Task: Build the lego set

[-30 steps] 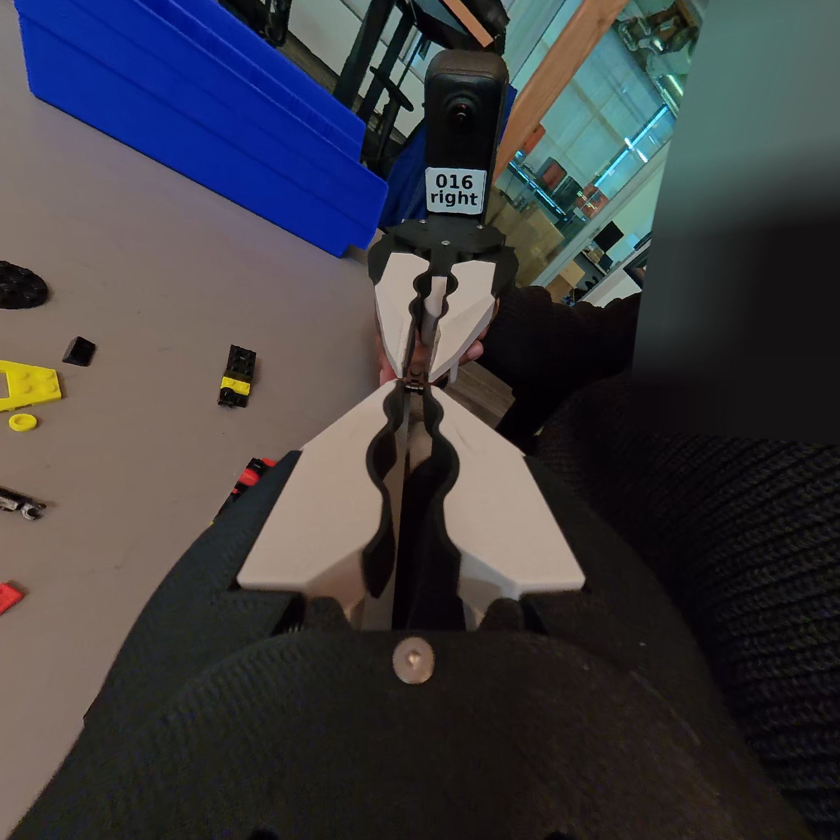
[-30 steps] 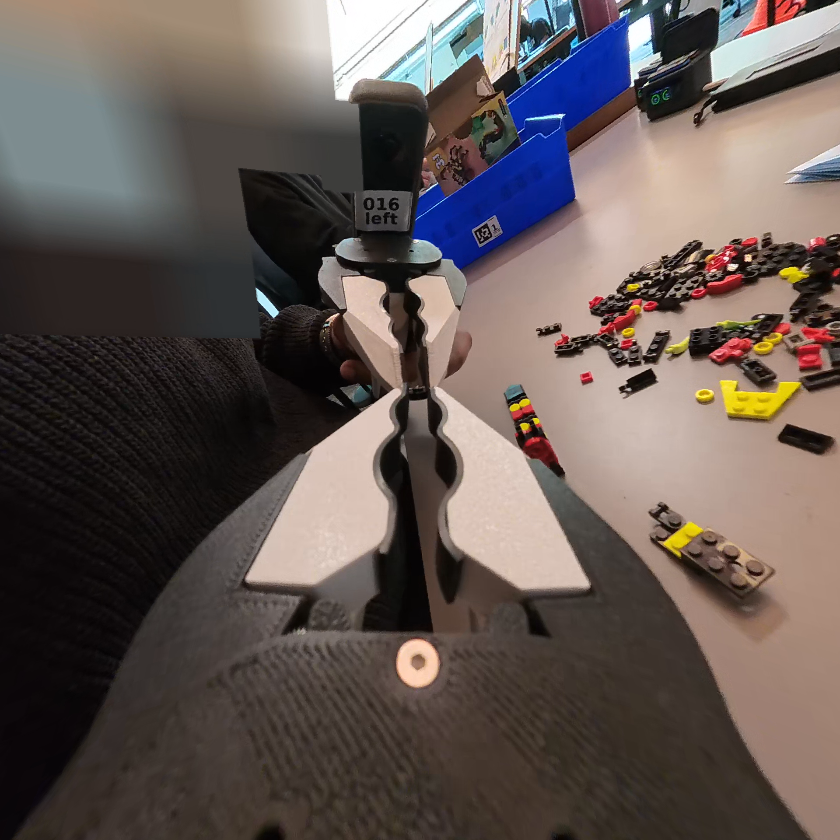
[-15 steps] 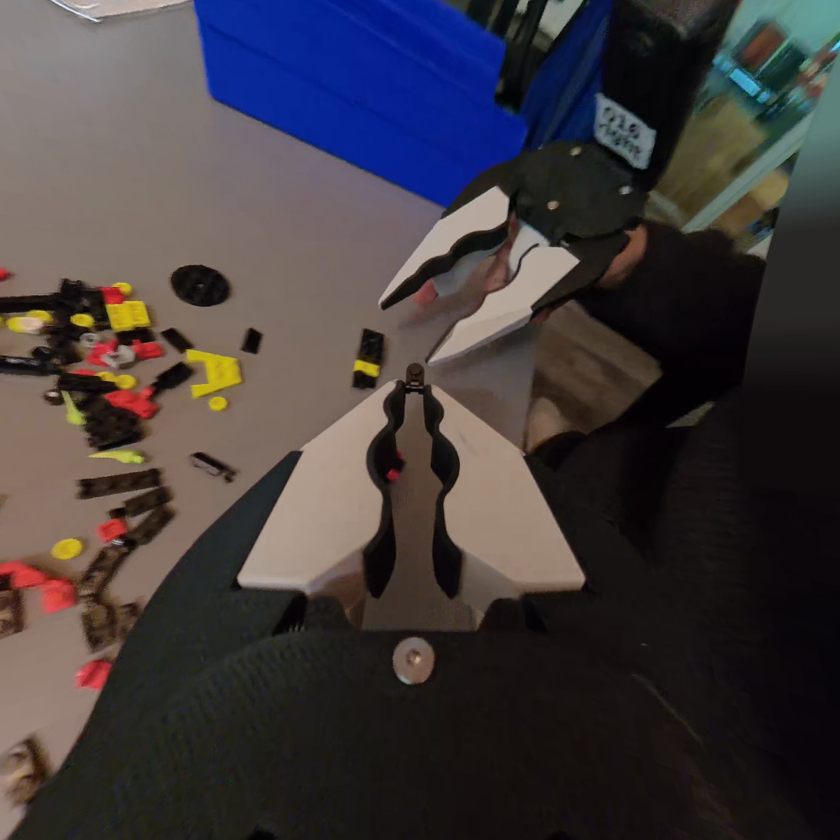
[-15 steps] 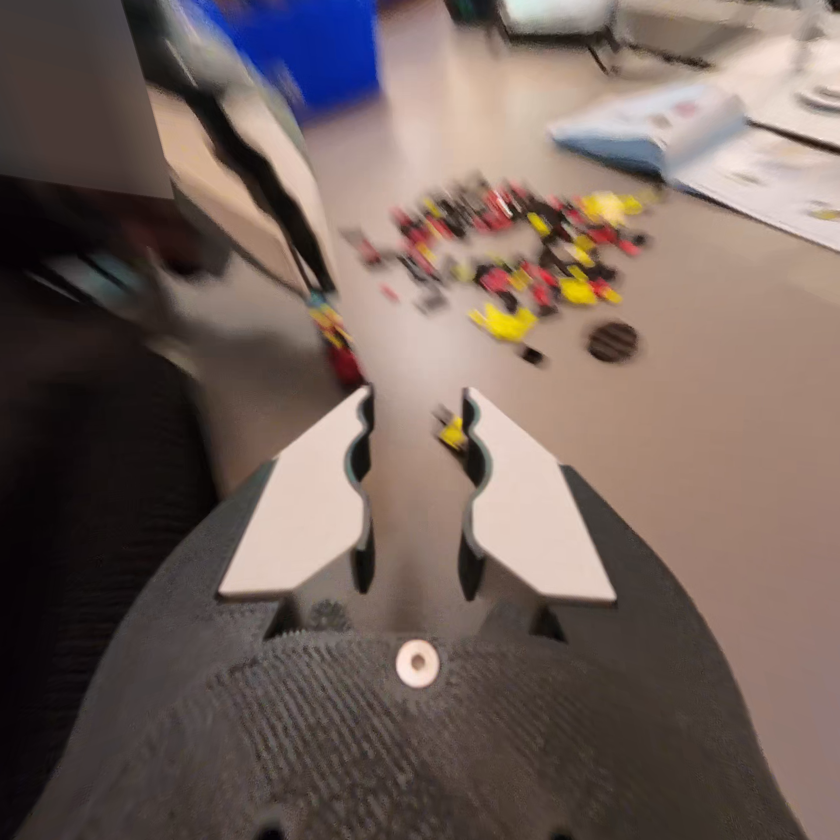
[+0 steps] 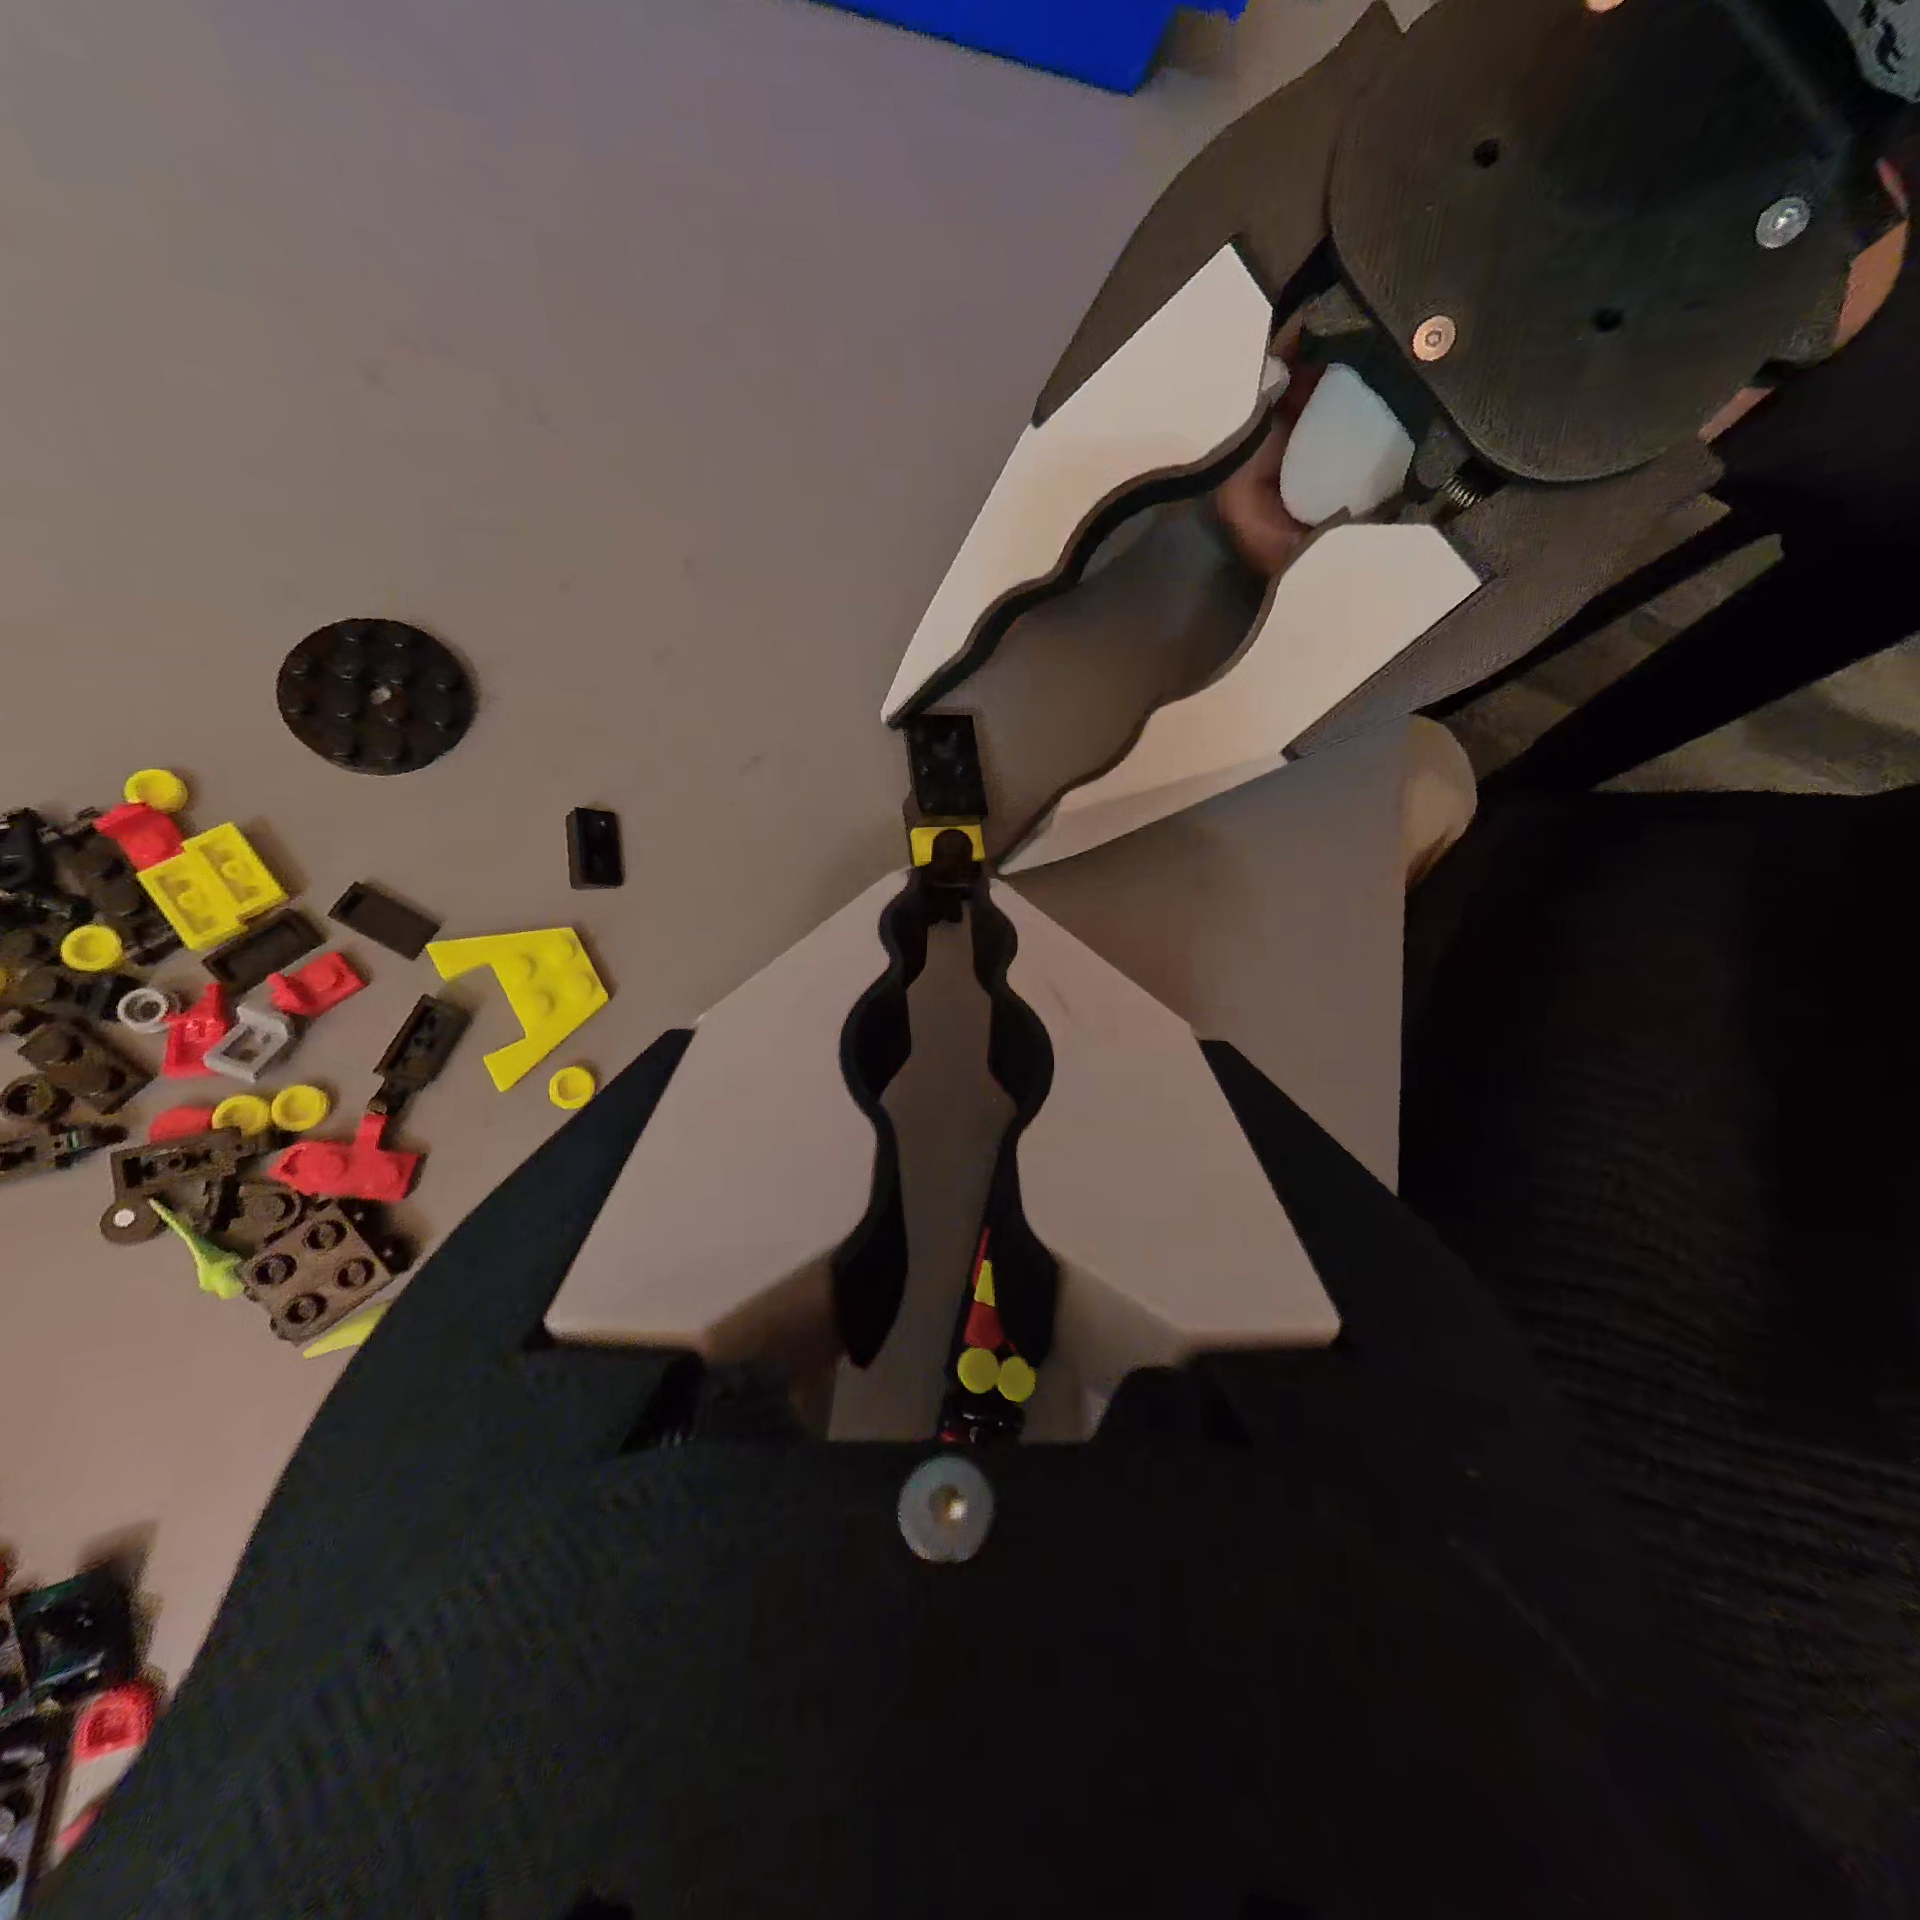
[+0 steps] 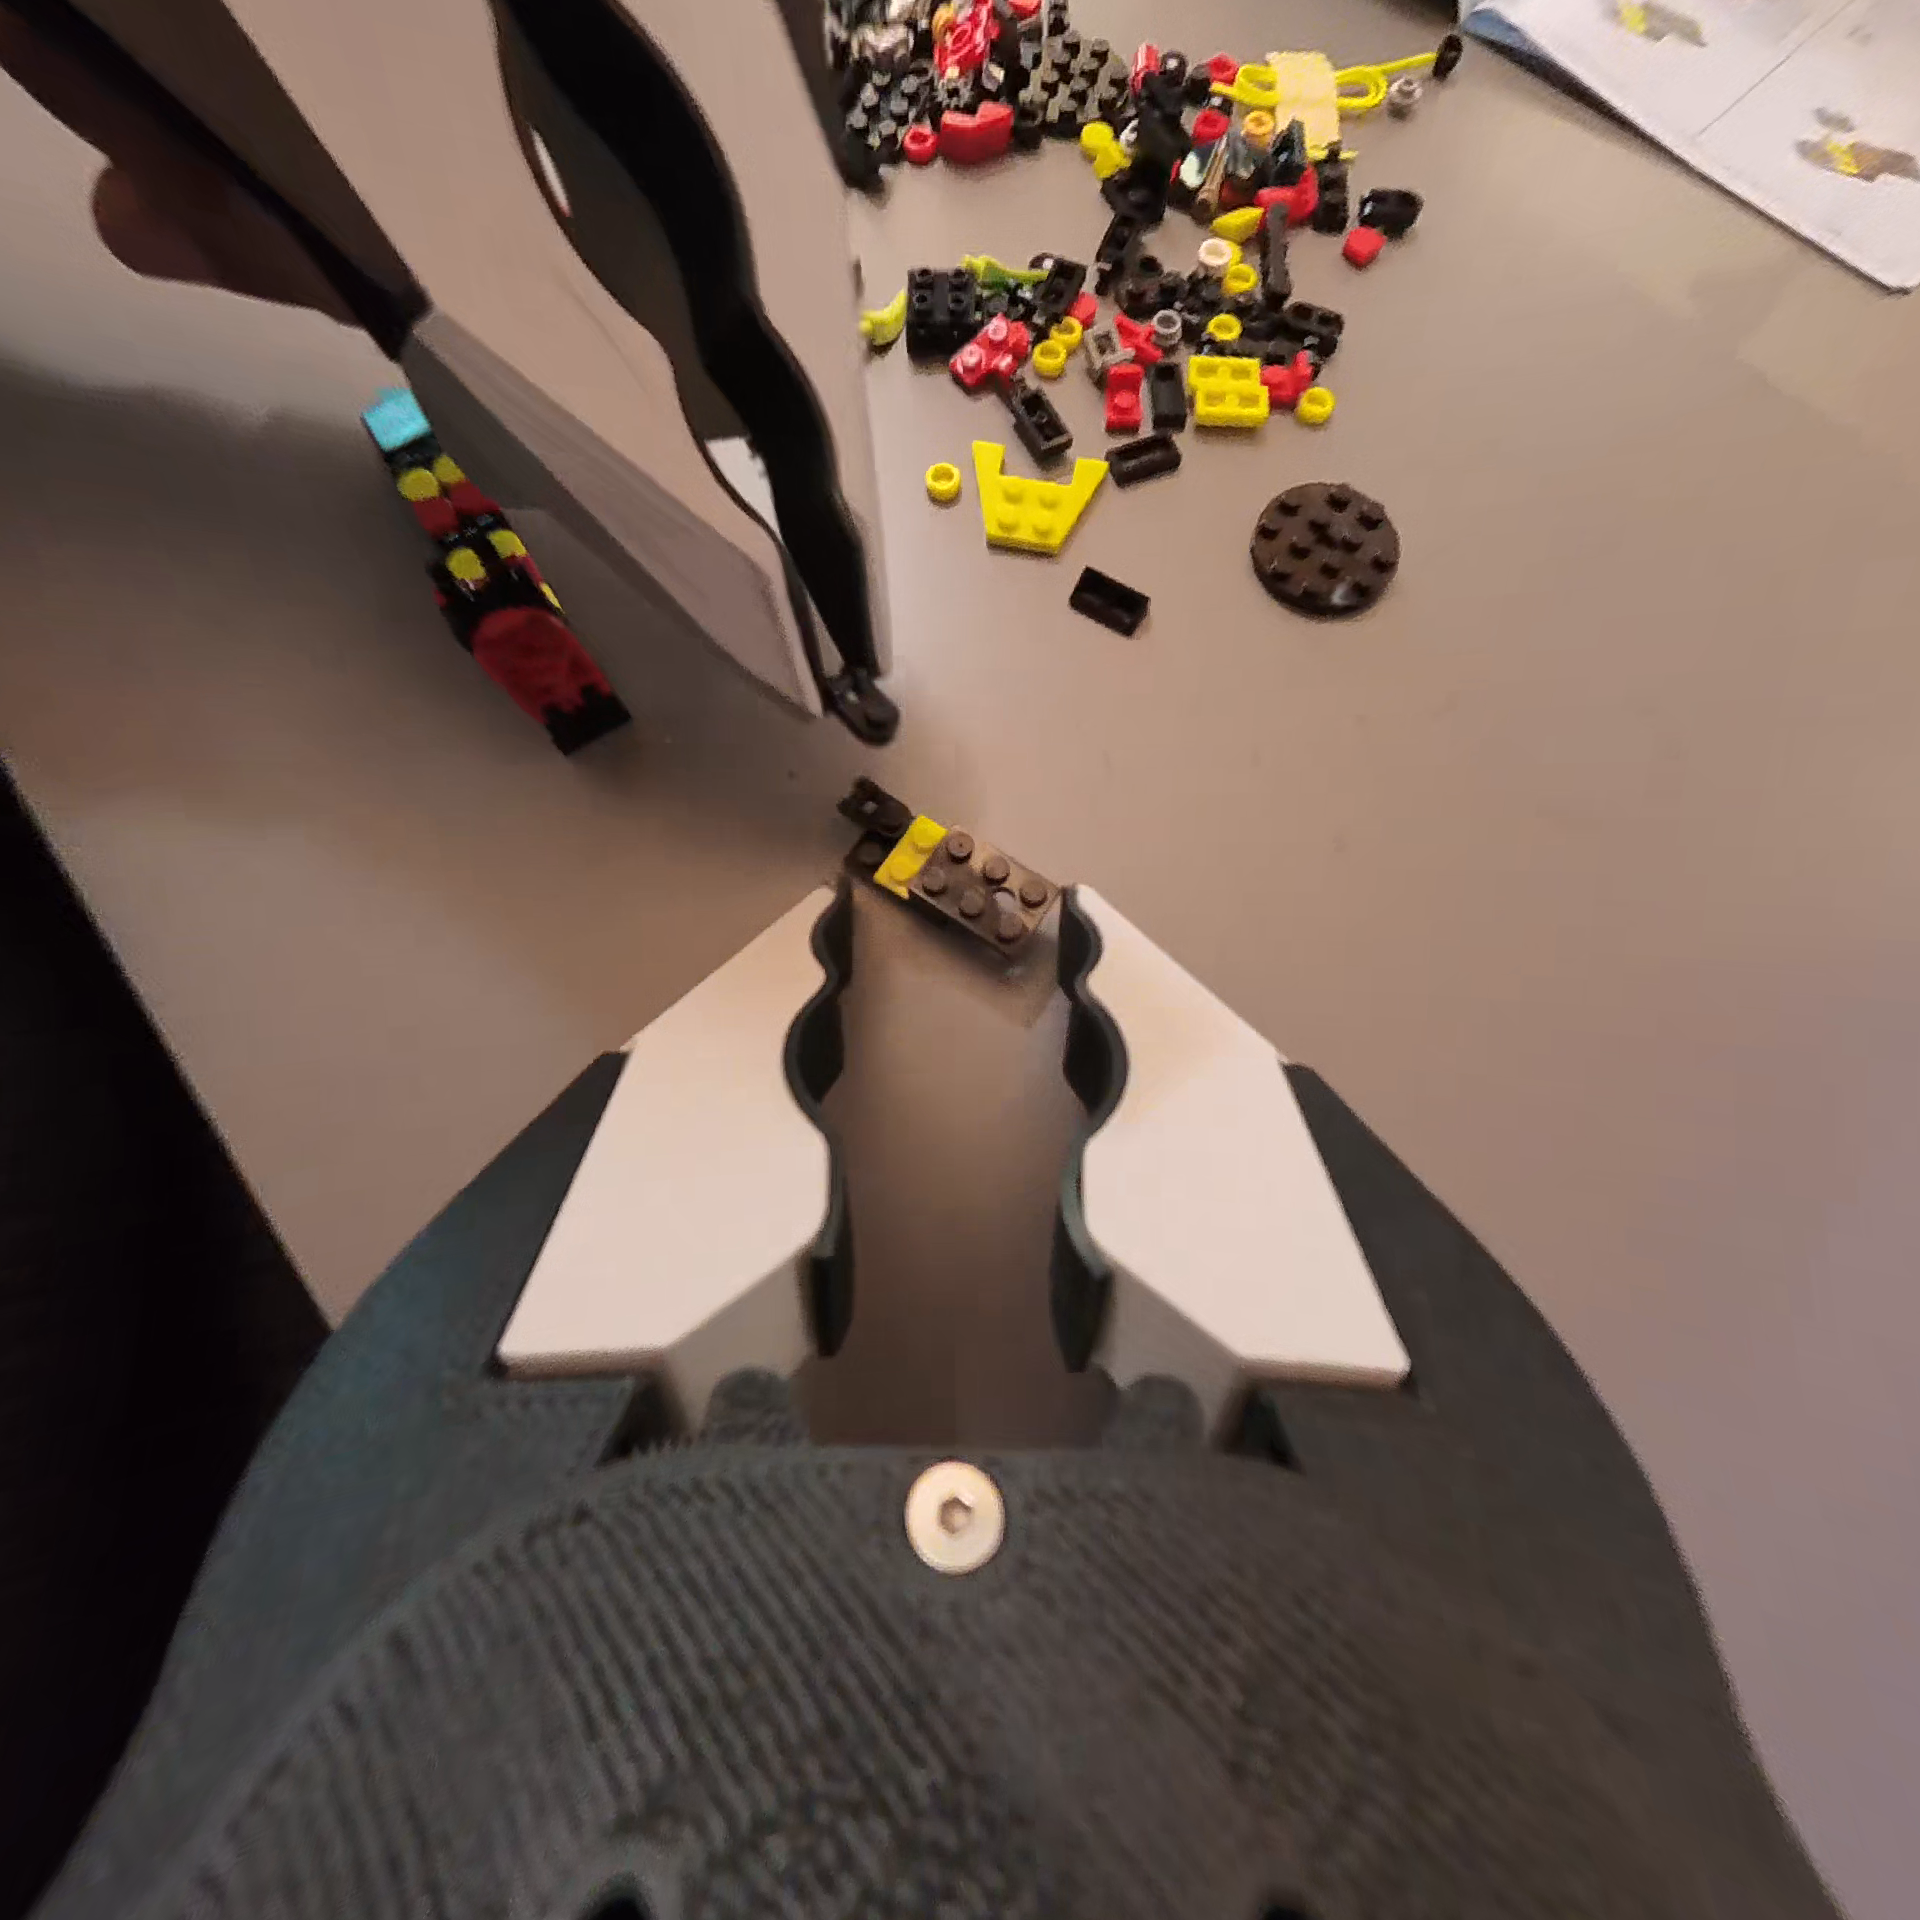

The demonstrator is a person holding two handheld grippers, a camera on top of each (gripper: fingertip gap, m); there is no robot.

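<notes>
My left gripper (image 5: 948, 888) is shut on a small black piece (image 5: 949, 860), held just above the table; it also shows in the right wrist view (image 6: 857, 712). A small black plate assembly with a yellow piece (image 6: 961, 878) lies flat on the table right in front of it. My right gripper (image 6: 951, 909) is open, its tips on either side of that assembly's near end; in the left wrist view it (image 5: 961, 790) reaches in from the upper right. A long red, black and yellow build (image 6: 499, 582) lies to the left, under my left gripper.
A pile of loose black, red and yellow pieces (image 6: 1143, 260) lies farther out on the table. A black round plate (image 6: 1325, 551), a yellow wedge plate (image 6: 1034, 504) and a small black tile (image 6: 1110, 601) lie apart from it. An instruction booklet (image 6: 1766, 135) lies at the far right, a blue bin (image 5: 1039, 31) behind.
Both grippers were tip to tip, shut, off the table's edge. They have swung down over the table. The right gripper has opened; the left still holds the small black piece.
</notes>
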